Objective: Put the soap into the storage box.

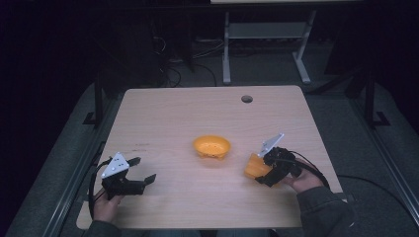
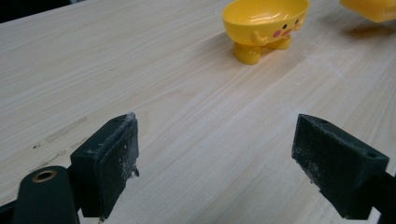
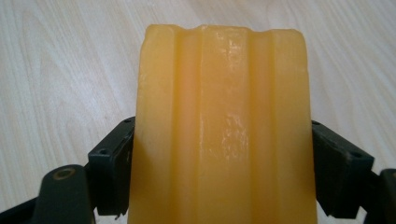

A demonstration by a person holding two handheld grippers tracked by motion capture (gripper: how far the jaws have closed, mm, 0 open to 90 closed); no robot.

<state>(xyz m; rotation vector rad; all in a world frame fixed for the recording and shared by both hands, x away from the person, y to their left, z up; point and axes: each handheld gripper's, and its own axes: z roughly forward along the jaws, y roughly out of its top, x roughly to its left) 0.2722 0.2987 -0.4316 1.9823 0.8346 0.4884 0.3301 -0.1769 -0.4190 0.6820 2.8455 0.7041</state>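
Two grippers in use; the right gripper is clamped on an orange ridged block, held just off the table to the right of the yellow bowl; the left gripper rests near the front left edge, jaws spread wide and empty. Judged: pickup complete; carrying the block to the bowl, apparently its destination, and releasing it remain outstanding; bowl interior appears empty.

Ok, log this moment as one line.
right gripper: shut on orange block | left gripper: open, empty | yellow bowl: mid-table, untouched
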